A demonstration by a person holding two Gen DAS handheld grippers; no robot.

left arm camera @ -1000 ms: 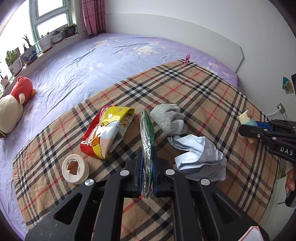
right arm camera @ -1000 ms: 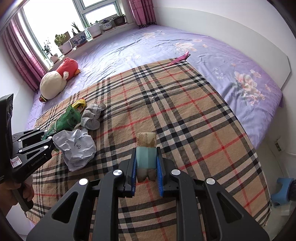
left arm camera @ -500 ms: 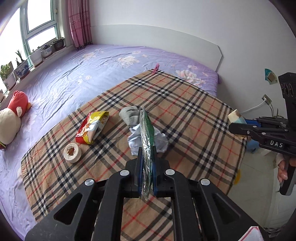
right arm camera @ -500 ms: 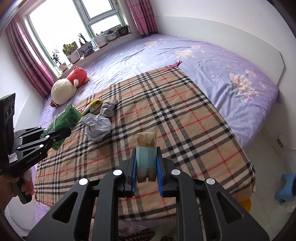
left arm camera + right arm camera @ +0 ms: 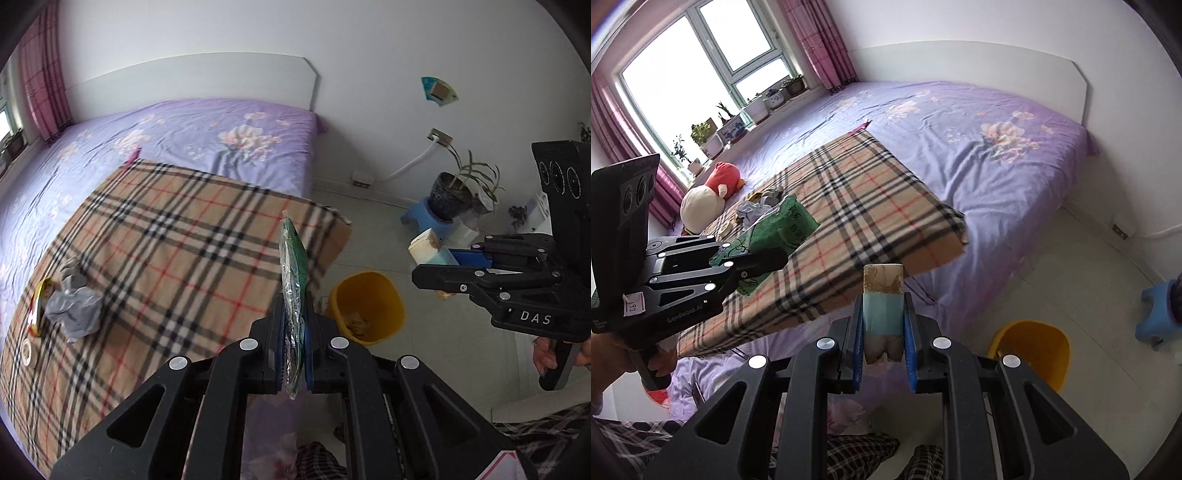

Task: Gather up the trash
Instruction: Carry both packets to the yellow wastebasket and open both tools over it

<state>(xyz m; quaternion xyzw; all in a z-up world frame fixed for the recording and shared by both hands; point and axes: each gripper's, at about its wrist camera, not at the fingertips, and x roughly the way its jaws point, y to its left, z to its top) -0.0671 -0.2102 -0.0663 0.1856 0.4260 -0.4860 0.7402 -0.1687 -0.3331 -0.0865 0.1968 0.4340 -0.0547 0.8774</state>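
Green wrapper (image 5: 291,280) upright; carton (image 5: 882,314) gripped; bin (image 5: 365,306) seemingly near-empty.

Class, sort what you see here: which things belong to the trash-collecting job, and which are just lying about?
Job:
left gripper holding green wrapper
right gripper holding small carton
yellow bin
crumpled paper

Lying about:
plush toy
potted plant
blue stool

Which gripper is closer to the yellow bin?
Left. The left gripper with its green wrapper sits just beside the bin; the right gripper hovers higher, farther to its right.
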